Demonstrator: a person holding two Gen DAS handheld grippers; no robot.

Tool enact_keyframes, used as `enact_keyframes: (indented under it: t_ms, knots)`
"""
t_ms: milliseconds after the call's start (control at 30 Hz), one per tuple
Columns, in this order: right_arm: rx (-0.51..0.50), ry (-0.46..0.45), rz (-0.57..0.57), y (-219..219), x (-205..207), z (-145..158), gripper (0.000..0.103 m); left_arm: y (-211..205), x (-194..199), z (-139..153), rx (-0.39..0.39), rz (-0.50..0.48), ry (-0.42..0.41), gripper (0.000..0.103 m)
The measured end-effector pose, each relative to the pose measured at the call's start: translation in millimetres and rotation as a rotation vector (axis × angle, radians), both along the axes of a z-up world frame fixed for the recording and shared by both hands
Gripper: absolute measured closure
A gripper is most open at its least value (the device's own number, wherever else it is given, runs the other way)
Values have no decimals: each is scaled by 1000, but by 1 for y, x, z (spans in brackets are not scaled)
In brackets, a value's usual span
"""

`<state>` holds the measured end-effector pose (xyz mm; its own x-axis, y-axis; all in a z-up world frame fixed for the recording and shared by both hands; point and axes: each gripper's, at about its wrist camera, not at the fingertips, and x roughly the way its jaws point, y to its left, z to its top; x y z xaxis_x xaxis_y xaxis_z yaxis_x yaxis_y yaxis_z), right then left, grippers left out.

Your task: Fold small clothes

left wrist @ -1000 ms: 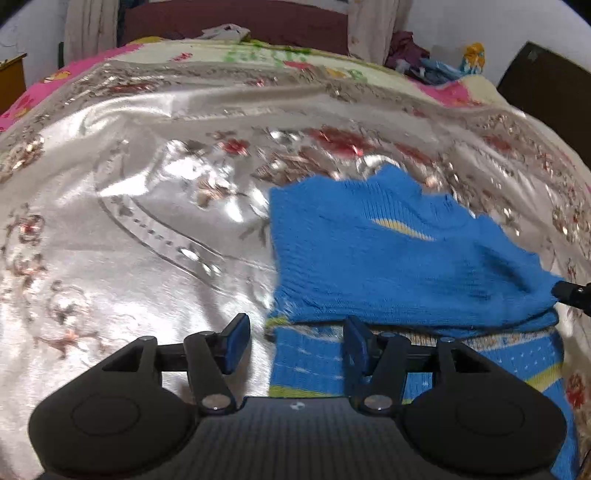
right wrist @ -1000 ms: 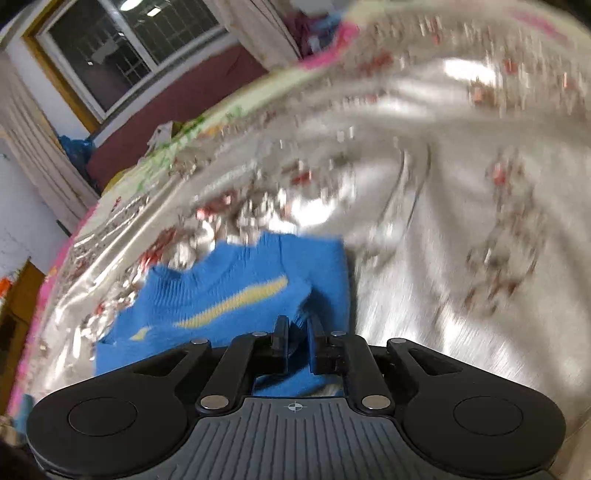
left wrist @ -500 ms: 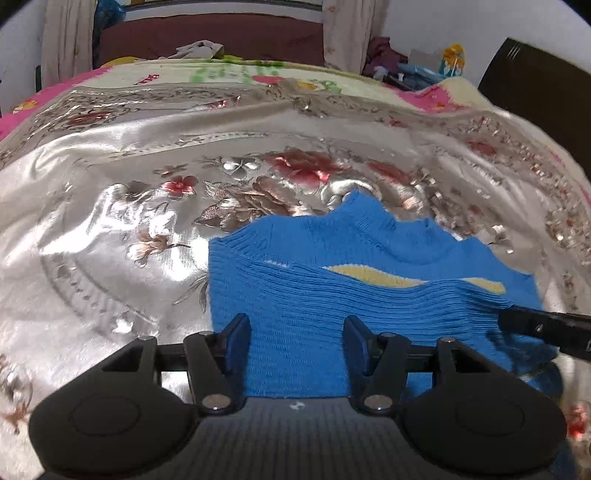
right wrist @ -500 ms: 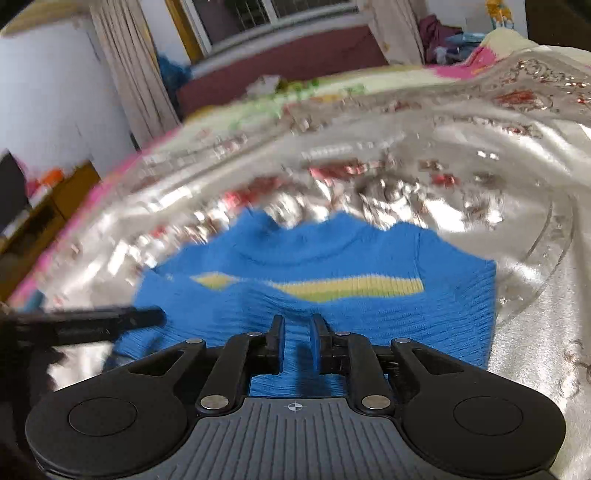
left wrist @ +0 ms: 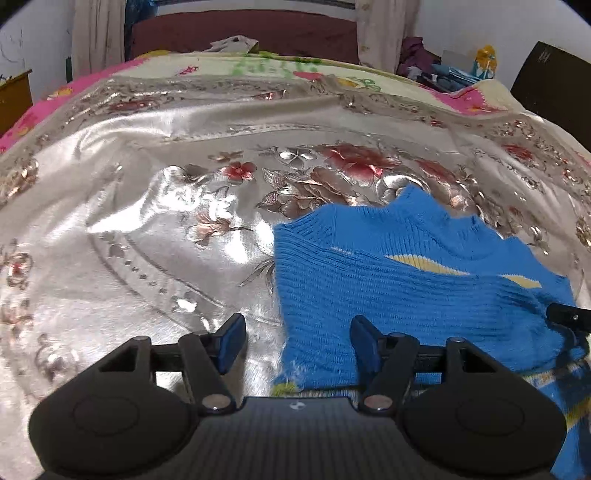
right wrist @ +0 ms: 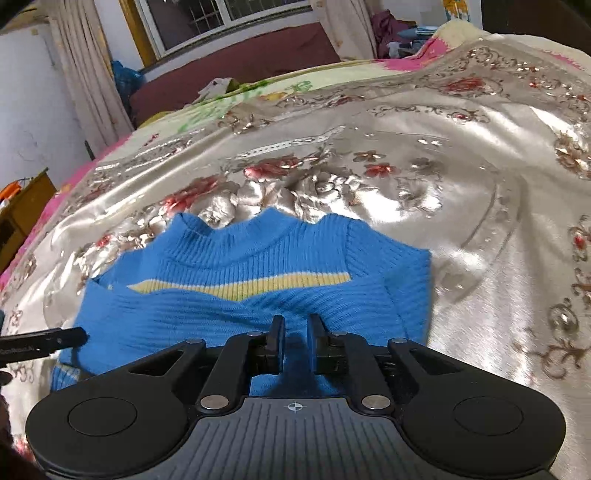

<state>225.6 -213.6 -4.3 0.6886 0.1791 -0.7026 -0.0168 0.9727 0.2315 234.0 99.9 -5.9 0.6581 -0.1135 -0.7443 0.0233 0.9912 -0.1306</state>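
- Between the fingers of the right gripper [right wrist: 295, 326], a narrow gap remains; the blue knit sweater [right wrist: 255, 295] lies directly under and ahead of them, and whether a fold of knit is pinched in that gap cannot be told.
- Left gripper [left wrist: 297, 334]: fingers spread wide and holding nothing; the left finger [left wrist: 231, 341] is over bare cloth, the right finger [left wrist: 364, 347] over the sweater's near left portion, so the garment's left edge runs between them.
- Sweater [left wrist: 406, 291]: folded, the ribbed lower part laid up over the chest, partly covering a yellow stripe [right wrist: 240, 286]; the collar points away from both cameras.
- Near edge: a striped blue-and-yellow layer [left wrist: 554, 391] shows beneath the fold at lower right of the left view.
- Each gripper's tip appears at the margin of the other's view, beside the sweater's side edges.
- Support: a shiny silver floral bedspread [left wrist: 147, 240] over a bed.
- Background: a window [right wrist: 221, 18] with curtains, and a dark red headboard [left wrist: 240, 37].
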Motion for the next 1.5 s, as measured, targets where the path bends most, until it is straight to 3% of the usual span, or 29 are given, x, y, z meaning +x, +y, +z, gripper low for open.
enact_keyframes:
  t_ms: [100,300,533,633,867,1067,1500]
  knots:
    - [-6,58,-17,-7,4,-6,90,0,-3,-4,33,-10,34,35]
    - [4,21,-3,-7,-24,21,82,7,-27,11,22,-1,37,35]
    - [60,102,41,-28,-112,31,81,18,-104,21,-24,-55,101,35]
    - [73,146,33,-40,-153,32,75,17,-139,22,-29,-88,129,35]
    - [163,253,7,-64,-212,21,68,11,-187,15,-81,-123,202,35]
    - [230,308,-9,-67,-229,4,67,10,-202,2,-108,-114,262,36]
    - [336,328,-51,-80,-230,-6,68,14,-211,1,-134,-100,271,38]
